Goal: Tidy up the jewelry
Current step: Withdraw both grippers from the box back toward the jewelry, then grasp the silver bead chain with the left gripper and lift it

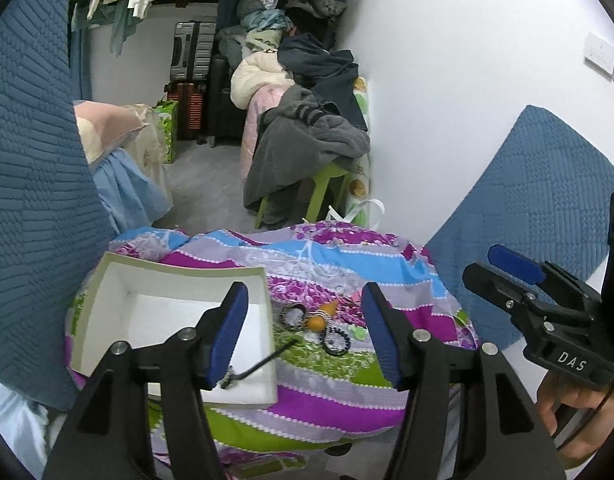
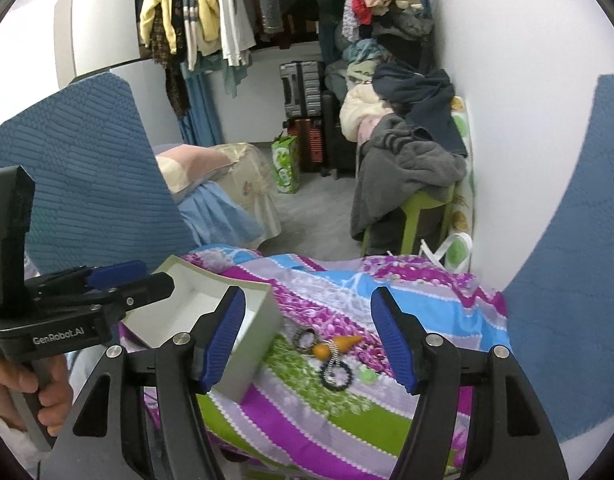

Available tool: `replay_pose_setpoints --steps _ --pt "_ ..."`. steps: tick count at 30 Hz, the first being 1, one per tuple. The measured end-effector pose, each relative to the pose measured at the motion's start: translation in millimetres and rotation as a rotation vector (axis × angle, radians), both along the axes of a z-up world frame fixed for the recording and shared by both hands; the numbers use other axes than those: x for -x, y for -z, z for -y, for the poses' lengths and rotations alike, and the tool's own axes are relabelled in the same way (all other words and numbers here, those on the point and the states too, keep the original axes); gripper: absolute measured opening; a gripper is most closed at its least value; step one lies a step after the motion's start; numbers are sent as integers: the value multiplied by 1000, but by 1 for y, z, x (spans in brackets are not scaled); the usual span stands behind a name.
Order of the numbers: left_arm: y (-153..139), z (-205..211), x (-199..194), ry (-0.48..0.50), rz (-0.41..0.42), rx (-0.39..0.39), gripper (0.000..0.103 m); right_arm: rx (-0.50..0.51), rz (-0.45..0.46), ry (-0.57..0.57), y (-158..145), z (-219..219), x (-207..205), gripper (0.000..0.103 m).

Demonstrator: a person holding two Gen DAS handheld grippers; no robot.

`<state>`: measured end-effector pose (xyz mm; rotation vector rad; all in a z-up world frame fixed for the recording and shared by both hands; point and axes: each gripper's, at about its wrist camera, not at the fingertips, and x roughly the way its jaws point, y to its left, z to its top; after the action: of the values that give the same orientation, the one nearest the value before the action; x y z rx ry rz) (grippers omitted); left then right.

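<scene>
Up close, from the left wrist, the left tongs (image 1: 303, 336) stand open with nothing between their blue pads. Below them lies a quilt (image 1: 339, 384) in purple, green and blue stripes. On its left side sits an open white box (image 1: 119, 280), and a thin dark item (image 1: 263, 364) lies on the box floor near its right wall, one end hidden behind the left pad. Just right of the box, on the quilt, lies the jewelry (image 1: 317, 322): dark beaded rings, a silvery chain and two orange pieces, bunched together. At the right edge the right tongs (image 1: 503, 270) show from the side, held by a hand (image 1: 567, 412); the gap between their fingers is not clear from here.

From the right wrist, the right tongs (image 2: 303, 340) are open too, and empty. The jewelry (image 2: 327, 354) lies on the quilt (image 2: 347, 412) between the two pads as seen from here, well clear of both. The box (image 2: 259, 356) stands just left of it, partly behind the left pad. At the left edge a hand (image 2: 23, 392) grips the left tongs (image 2: 147, 276), which reach in over the box's near corner. Behind the quilt a green stool (image 2: 419, 216) carries a grey garment (image 2: 407, 168).
</scene>
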<state>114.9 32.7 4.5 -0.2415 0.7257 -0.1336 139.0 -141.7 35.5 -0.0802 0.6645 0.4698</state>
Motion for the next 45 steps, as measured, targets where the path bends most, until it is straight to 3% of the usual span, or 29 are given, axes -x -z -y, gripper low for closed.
replay_pose_setpoints --steps 12,18,23,32,37,45 --pt "45 47 7 17 1 53 60 -21 -34 47 74 54 6 64" --pt "83 71 0 42 -63 63 60 -13 -59 72 121 78 5 59" --pt "115 87 -11 66 -135 87 50 -13 -103 60 156 85 -5 44" --pt "162 96 -50 48 -217 66 44 -29 -189 0 192 82 -48 40" --pt "192 97 -72 40 -272 64 33 -4 -251 -50 215 71 -73 37" --pt "211 102 -107 -7 -273 49 28 -16 -324 -52 235 73 -86 34"
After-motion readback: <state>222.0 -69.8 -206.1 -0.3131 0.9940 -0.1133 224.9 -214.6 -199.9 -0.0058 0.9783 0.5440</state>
